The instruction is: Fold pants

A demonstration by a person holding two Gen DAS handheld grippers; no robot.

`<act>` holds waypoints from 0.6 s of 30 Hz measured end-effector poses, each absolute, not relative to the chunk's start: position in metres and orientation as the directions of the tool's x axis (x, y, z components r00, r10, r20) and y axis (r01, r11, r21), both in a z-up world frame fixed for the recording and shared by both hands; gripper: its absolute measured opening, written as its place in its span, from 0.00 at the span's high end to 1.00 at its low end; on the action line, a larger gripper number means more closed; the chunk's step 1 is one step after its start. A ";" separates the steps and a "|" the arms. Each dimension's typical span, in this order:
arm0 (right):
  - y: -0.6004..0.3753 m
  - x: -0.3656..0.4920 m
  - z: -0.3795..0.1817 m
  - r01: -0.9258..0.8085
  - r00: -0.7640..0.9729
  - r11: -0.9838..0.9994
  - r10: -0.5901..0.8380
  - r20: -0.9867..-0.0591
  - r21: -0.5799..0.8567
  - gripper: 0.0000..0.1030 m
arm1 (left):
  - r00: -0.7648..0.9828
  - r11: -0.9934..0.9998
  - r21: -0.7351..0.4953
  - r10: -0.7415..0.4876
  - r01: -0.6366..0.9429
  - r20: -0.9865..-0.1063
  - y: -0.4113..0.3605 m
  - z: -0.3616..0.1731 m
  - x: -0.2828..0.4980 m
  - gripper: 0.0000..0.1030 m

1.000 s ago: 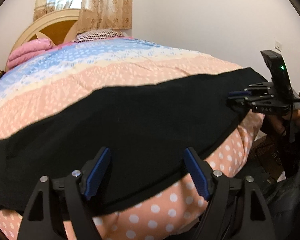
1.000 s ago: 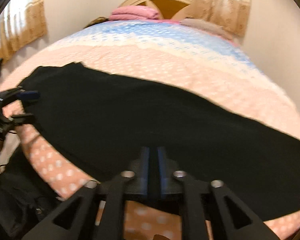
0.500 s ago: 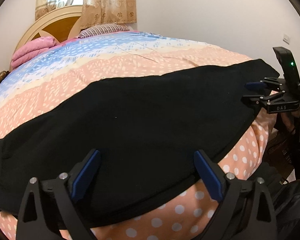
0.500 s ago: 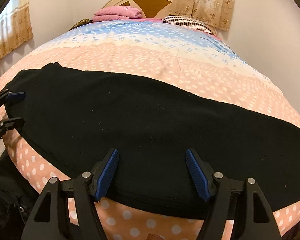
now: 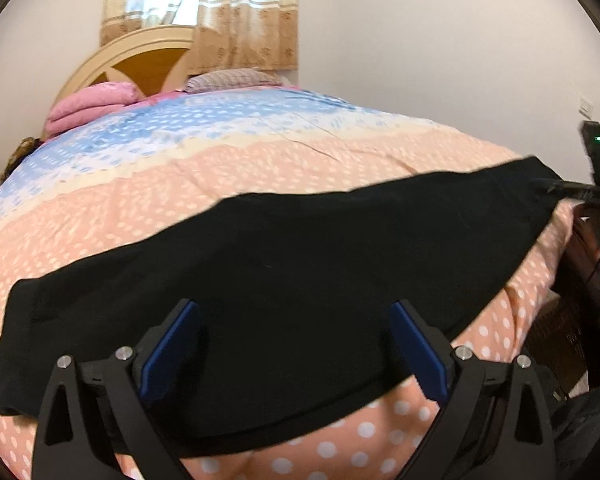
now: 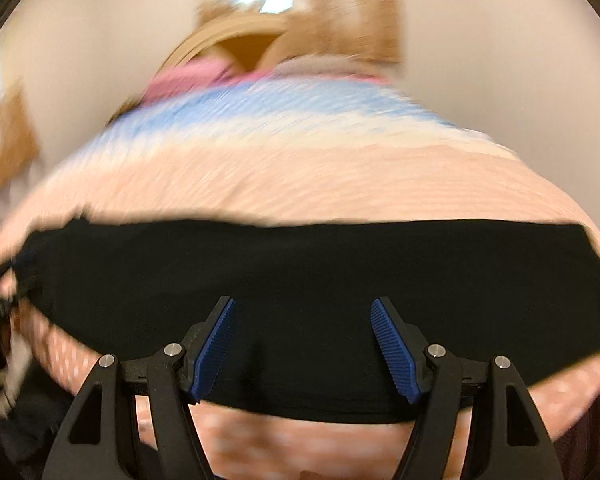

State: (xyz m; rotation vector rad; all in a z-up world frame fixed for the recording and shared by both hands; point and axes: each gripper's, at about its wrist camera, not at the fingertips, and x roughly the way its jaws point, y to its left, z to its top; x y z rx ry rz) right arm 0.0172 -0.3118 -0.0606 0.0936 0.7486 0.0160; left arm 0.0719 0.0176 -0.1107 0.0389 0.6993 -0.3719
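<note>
Black pants are laid flat in a long band across the near part of the bed, folded lengthwise as far as can be told, one end near the left edge of the left wrist view, the other running to the bed's right edge. The near hem hangs just over the bed's front edge. In the right wrist view the same pants are seen as a dark strip across the frame; that view is heavily motion-blurred, so fabric detail cannot be told.

The left gripper is held above the near edge of the pants, jaws spread wide, blue pads clear of the cloth; nothing is pinched between them. Its jaws have just been opening. The right gripper is likewise held over the pants with jaws apart and nothing clamped; its blue ribbed pads are seen on either side of bare black fabric. Its jaws have also just been opening. In the left wrist view the right gripper is glimpsed at the far right end of the pants, mostly cut off by the frame edge, with a green light lit on its body.

The bed is covered by a dotted quilt, peach near, cream and blue further back. A pink folded blanket and a striped pillow are placed at the wooden headboard. Curtains are hung behind it. No containers are seen.
</note>
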 end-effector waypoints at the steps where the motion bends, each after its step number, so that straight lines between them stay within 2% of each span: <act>1: -0.338 0.012 -0.053 0.076 0.749 0.988 0.034 -0.662 0.136 0.32 | 0.708 0.938 -0.089 -0.313 0.336 -0.632 0.020 -0.111 0.072 0.05; 3: -0.405 -0.005 -0.041 0.215 0.778 0.941 -0.004 -0.629 0.261 0.32 | 0.719 0.945 -0.086 -0.296 0.315 -0.629 0.025 -0.111 0.073 0.05; 7: -0.485 -0.040 -0.033 0.377 0.799 0.851 -0.100 -0.594 0.365 0.40 | 0.736 0.958 -0.100 -0.271 0.269 -0.621 0.035 -0.111 0.073 0.05; 12: -0.507 -0.040 -0.049 0.352 0.797 0.810 0.003 -0.604 0.469 0.45 | 0.741 0.967 -0.113 -0.247 0.227 -0.624 0.040 -0.112 0.076 0.05; 18: -0.505 -0.033 -0.069 0.363 0.775 0.809 0.014 -0.632 0.463 0.47 | 0.751 0.974 -0.122 -0.225 0.192 -0.621 0.050 -0.114 0.074 0.05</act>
